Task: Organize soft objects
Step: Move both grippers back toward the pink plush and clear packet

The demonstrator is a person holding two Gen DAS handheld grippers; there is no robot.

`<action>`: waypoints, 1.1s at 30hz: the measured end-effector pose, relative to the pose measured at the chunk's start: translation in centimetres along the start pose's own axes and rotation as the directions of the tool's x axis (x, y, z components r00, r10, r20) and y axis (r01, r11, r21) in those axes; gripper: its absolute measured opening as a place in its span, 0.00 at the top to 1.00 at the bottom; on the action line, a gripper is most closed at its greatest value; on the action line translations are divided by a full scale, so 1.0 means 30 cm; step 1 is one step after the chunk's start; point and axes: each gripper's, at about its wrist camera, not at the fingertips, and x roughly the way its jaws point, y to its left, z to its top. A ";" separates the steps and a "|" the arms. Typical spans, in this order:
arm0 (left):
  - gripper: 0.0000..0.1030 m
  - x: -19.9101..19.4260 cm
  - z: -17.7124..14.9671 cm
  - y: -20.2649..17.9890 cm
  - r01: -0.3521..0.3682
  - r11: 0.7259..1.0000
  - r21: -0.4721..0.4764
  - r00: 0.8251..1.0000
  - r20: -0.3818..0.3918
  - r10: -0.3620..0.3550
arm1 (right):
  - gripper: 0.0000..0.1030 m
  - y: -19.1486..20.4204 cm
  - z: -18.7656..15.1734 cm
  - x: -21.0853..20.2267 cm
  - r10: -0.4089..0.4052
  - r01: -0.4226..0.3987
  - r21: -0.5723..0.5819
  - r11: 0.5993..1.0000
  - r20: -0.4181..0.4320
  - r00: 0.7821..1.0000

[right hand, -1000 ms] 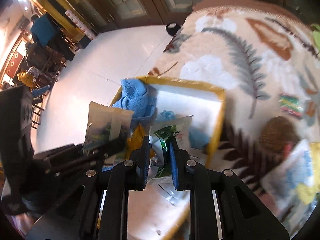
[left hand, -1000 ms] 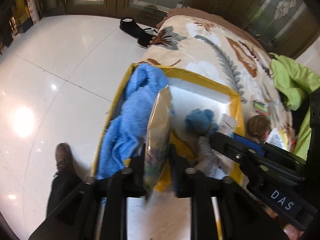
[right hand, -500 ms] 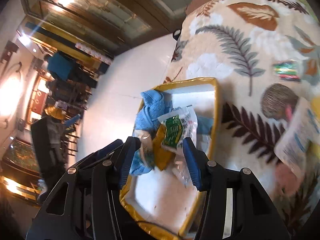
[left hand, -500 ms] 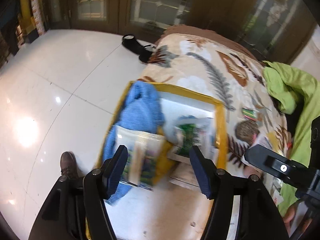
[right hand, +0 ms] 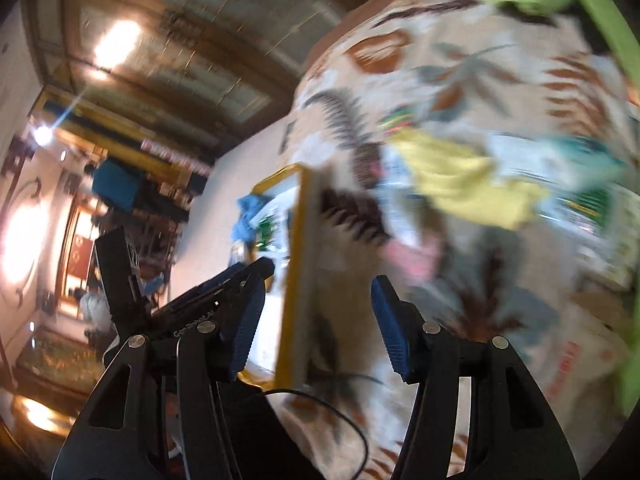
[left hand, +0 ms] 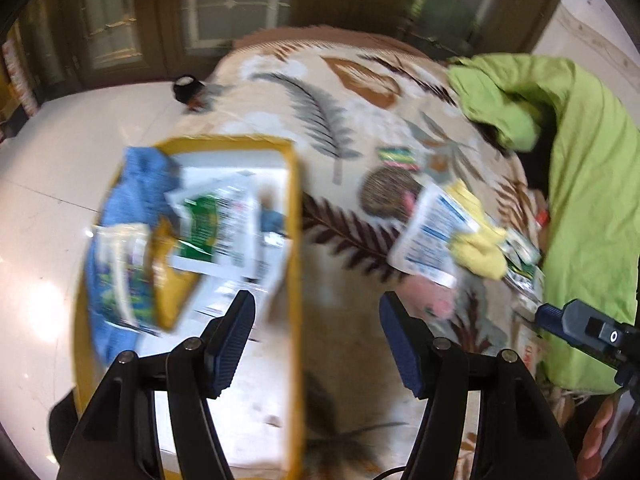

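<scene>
On bed: leaf-print blanket (left hand: 360, 120)
Box: yellow-rimmed (left hand: 295, 216), atop blanket, holding blue towel (left hand: 136, 184), packets (left hand: 212, 228)
Beside box: yellow cloth (left hand: 478, 250)
Left gripper (left hand: 316, 340): spread wide, empty
Right gripper (right hand: 316, 320): spread wide, empty

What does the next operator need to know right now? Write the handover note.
Left gripper: open, empty, over the bedspread beside the yellow-rimmed box.
Right gripper: open, empty, facing the loose pile.
Done: blue towel, green-and-white packet and a yellow pouch are in the box.
Left: yellow cloth, blue-and-white packet, brown fuzzy item and further packets lie on the floral bedspread.
Both views are motion-blurred.
</scene>
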 end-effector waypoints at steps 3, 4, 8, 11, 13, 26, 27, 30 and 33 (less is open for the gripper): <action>0.37 0.028 -0.010 -0.053 0.014 1.000 0.020 1.000 -0.019 -0.014 | 0.45 -0.086 -0.016 -0.081 -0.042 0.040 0.048 0.998 0.046 0.998; 0.37 0.040 -0.012 -0.071 0.016 0.999 0.028 1.000 -0.027 -0.015 | 0.44 -0.115 -0.025 -0.101 -0.047 0.043 0.068 0.997 0.055 0.997; 0.37 0.093 -0.009 -0.119 0.023 0.999 0.048 0.998 -0.058 -0.020 | 0.43 -0.195 -0.055 -0.147 -0.063 0.055 0.120 0.991 0.063 0.996; 0.37 0.128 0.004 -0.144 0.034 0.998 0.061 0.997 -0.070 -0.030 | 0.43 -0.231 -0.066 -0.152 -0.080 0.071 0.143 0.987 0.058 0.995; 0.37 0.151 0.016 -0.167 0.033 0.996 0.079 0.997 -0.068 -0.027 | 0.43 -0.246 -0.066 -0.147 -0.072 0.063 0.154 0.986 0.057 0.996; 0.37 0.268 0.126 -0.289 0.016 0.985 0.172 0.997 -0.081 -0.002 | 0.43 -0.301 -0.064 -0.178 -0.106 0.089 0.189 0.978 0.081 0.991; 0.37 0.271 0.132 -0.291 0.016 0.985 0.174 0.997 -0.083 -0.002 | 0.43 -0.301 -0.062 -0.176 -0.108 0.091 0.191 0.977 0.081 0.991; 0.37 0.271 0.143 -0.289 0.041 0.985 0.169 0.996 -0.081 -0.027 | 0.43 -0.289 -0.056 -0.162 -0.101 0.088 0.179 0.980 0.069 0.992; 0.37 0.304 0.151 -0.292 0.023 0.984 0.179 0.994 -0.105 -0.004 | 0.43 -0.276 -0.045 -0.123 -0.109 0.100 0.167 0.981 0.050 0.993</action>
